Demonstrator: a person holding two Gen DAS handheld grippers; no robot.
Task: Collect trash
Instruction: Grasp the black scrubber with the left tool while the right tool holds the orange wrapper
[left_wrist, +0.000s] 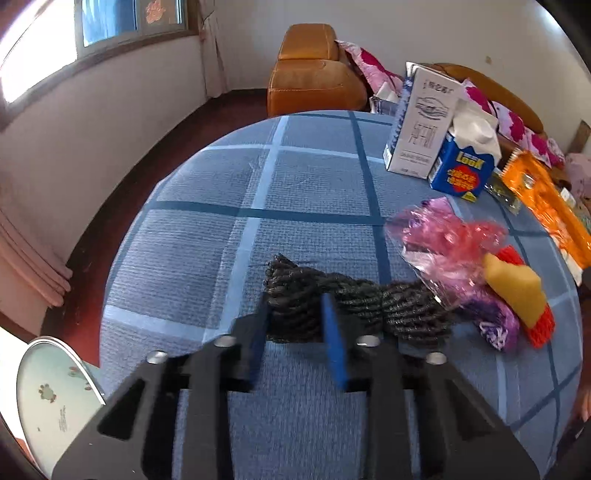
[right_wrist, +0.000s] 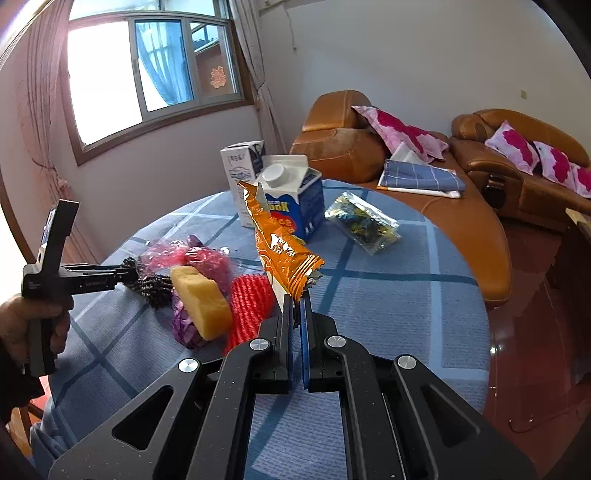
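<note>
A black foam net (left_wrist: 406, 310) lies twisted on the blue checked tablecloth (left_wrist: 221, 240). One end of it sits between the blue pads of my left gripper (left_wrist: 295, 310), which press on it. The right wrist view shows the same gripper (right_wrist: 127, 275) at the net's (right_wrist: 157, 288) end, with a hand on its handle. My right gripper (right_wrist: 297, 299) is shut on the bottom edge of an orange snack wrapper (right_wrist: 280, 240) and holds it upright above the table. Beside the net lie a pink plastic bag (left_wrist: 443, 236), a yellow sponge (left_wrist: 517, 291), a red net (left_wrist: 543, 328) and a purple net (left_wrist: 495, 325).
A blue milk carton (right_wrist: 306, 206) and a white carton (left_wrist: 421, 125) stand at the table's far side, with a clear packet (right_wrist: 364, 221) nearby. An orange sofa (right_wrist: 480, 229) with pink pillows is behind the table. A round pale object with a frog print (left_wrist: 48, 391) sits off the table's left edge.
</note>
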